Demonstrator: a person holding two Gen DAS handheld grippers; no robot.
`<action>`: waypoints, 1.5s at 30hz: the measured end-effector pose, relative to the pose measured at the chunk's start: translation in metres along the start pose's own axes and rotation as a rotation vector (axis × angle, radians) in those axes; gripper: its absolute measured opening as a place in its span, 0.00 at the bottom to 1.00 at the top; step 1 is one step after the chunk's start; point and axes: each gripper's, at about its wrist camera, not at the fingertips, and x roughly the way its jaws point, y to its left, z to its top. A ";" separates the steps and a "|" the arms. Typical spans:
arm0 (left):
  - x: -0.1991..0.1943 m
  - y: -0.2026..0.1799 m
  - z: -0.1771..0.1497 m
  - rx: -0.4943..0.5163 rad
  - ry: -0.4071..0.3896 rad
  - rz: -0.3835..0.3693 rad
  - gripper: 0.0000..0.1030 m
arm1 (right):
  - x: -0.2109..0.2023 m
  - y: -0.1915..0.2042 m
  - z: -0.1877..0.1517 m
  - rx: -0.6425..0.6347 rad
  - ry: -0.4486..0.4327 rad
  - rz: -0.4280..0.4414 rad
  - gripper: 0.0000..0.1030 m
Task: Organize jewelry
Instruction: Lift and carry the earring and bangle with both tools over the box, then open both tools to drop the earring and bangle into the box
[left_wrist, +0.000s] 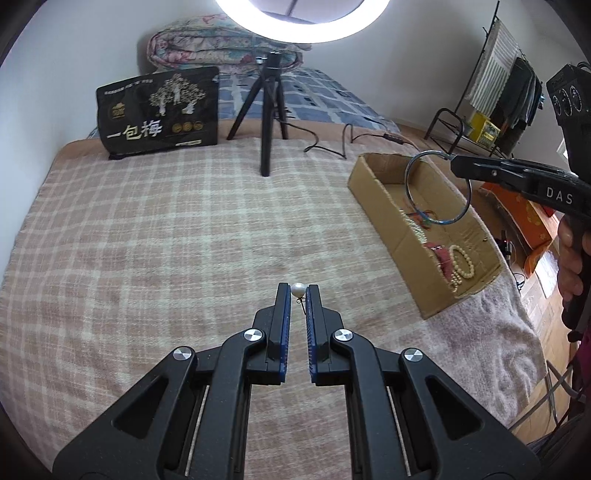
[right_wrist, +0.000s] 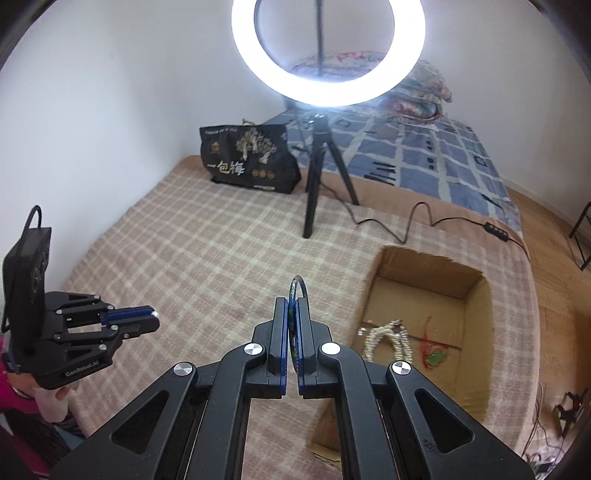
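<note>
Visibly, left hand-held gripper (left_wrist: 298, 293) "GenRobot.AI" pinches pearl earring (left_wrist: 298, 290); right hand-held gripper (right_wrist: 292, 308) "DAS" clamps bangle (left_wrist: 436, 188)

ring light (left_wrist: 303, 22) cut off, bangle (right_wrist: 295, 317) half hidden

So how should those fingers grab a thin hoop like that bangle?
By its rim, edge-on, as the right gripper does now: the bangle is a thin open ring, so both fingers flank the wire from outside and inside the loop. It hangs over the cardboard box.
</note>
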 end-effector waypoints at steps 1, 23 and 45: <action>0.001 -0.006 0.001 0.006 -0.003 -0.009 0.06 | -0.004 -0.007 -0.001 0.008 -0.006 -0.009 0.02; 0.047 -0.147 0.046 0.170 -0.022 -0.175 0.06 | -0.016 -0.123 -0.027 0.141 -0.007 -0.127 0.02; 0.072 -0.205 0.047 0.261 -0.028 -0.197 0.06 | 0.016 -0.145 -0.009 0.150 -0.013 -0.087 0.02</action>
